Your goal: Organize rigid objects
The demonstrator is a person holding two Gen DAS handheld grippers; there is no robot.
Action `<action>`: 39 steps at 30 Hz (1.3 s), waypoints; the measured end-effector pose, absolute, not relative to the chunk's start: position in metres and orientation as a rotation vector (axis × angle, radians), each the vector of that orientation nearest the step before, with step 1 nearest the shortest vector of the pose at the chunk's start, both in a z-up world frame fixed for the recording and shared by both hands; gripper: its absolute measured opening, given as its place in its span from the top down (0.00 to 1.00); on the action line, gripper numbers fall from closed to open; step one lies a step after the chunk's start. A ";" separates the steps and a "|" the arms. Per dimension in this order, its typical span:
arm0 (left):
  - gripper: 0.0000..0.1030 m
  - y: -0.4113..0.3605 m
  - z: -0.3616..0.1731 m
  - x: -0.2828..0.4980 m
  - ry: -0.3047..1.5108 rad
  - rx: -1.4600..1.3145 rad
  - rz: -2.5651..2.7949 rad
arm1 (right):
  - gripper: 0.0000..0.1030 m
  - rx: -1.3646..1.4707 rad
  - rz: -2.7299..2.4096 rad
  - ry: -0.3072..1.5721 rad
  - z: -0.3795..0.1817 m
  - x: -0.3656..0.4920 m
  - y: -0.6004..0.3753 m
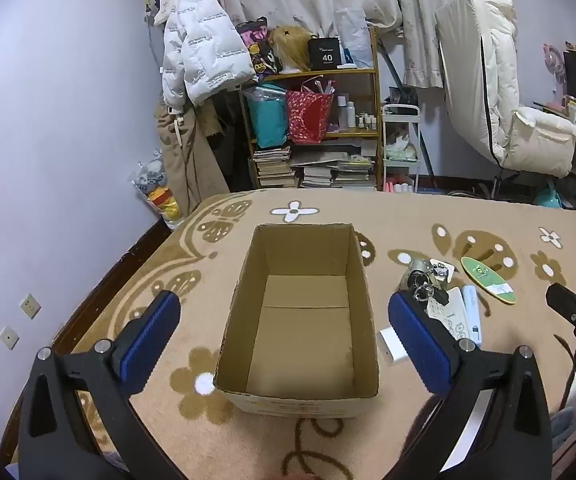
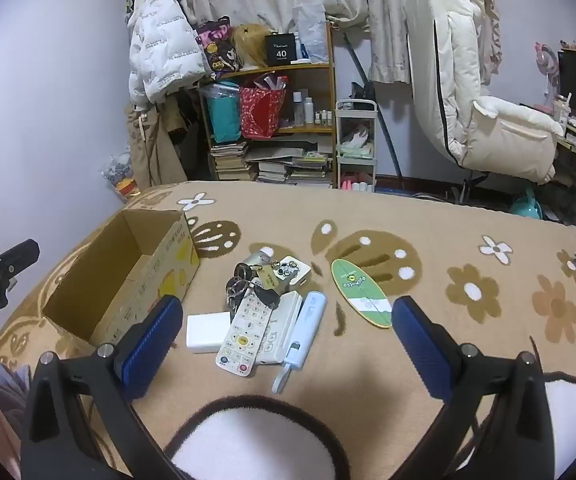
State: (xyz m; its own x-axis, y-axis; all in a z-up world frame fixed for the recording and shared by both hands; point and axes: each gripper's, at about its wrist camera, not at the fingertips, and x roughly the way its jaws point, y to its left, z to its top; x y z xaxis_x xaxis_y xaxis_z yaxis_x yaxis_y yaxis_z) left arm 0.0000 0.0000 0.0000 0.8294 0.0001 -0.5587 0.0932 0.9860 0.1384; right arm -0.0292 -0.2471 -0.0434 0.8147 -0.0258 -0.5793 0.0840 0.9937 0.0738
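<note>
blanket (image 2: pixel 368 216): tan, brown and white flowers
cardboard box (image 1: pixel 248 280): plain brown inside, yellow print outside
remote (image 2: pixel 244 330): white, yellow and red buttons
oval board (image 2: pixel 362 292): green, white stripe
gripper pads (image 2: pixel 150 336): blue, ribbed

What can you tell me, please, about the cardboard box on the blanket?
The cardboard box is plain brown corrugated card, rectangular, open at the top and empty, its bottom flaps meeting in a seam. Yellow and red printing marks one long outer side. It stands upright on the flowered blanket, left of the pile of small items, touching none that I can see.
</note>
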 end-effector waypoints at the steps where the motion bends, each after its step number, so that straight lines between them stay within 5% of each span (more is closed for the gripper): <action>1: 0.00 0.000 0.000 0.000 0.591 0.164 -0.048 | 0.00 0.101 -0.058 0.620 -0.043 -0.029 -0.247; 39: 0.00 0.003 -0.006 0.004 0.600 0.158 -0.056 | 0.00 0.100 -0.082 0.630 -0.047 -0.029 -0.250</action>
State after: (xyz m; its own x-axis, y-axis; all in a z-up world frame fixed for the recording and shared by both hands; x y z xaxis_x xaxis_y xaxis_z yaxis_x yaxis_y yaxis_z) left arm 0.0042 0.0026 -0.0059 0.8243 -0.0064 -0.5662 0.0981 0.9864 0.1317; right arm -0.0292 -0.2499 -0.0469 0.8049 -0.0461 -0.5916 0.1070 0.9919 0.0682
